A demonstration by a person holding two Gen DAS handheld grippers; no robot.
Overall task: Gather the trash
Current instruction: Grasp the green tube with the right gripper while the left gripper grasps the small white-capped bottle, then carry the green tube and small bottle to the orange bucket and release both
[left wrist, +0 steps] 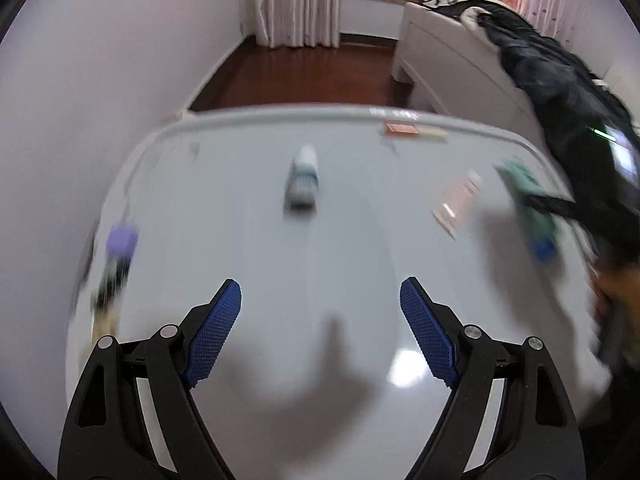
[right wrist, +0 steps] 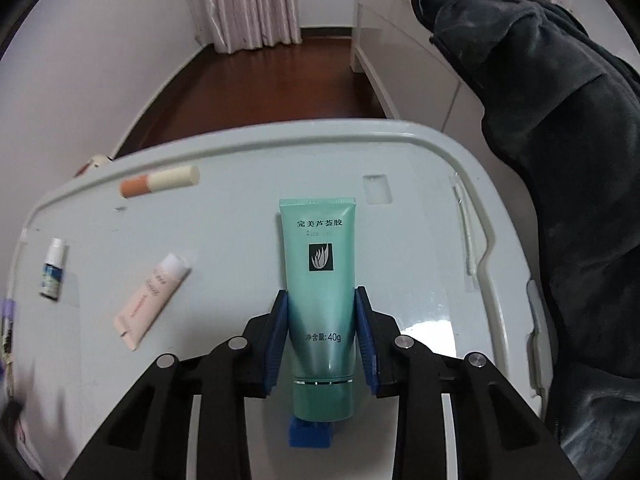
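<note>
My right gripper (right wrist: 322,300) is shut on a green aloe gel tube (right wrist: 318,264), its blue pads pressed against both sides above the white table (right wrist: 420,240). The tube also shows blurred in the left wrist view (left wrist: 528,196). My left gripper (left wrist: 320,300) is open and empty over the table, with a small white and blue bottle (left wrist: 303,180) lying ahead of it. A pink tube (right wrist: 150,300) and the same small bottle (right wrist: 52,270) lie left of the green tube. An orange and cream stick (right wrist: 160,182) lies at the far left edge.
A purple-capped item (left wrist: 120,242) lies at the table's left edge. The pink tube (left wrist: 456,200) sits right of the left gripper. A dark jacket (right wrist: 560,160) hangs over a white bed frame (right wrist: 400,52) on the right. Wooden floor lies beyond the table.
</note>
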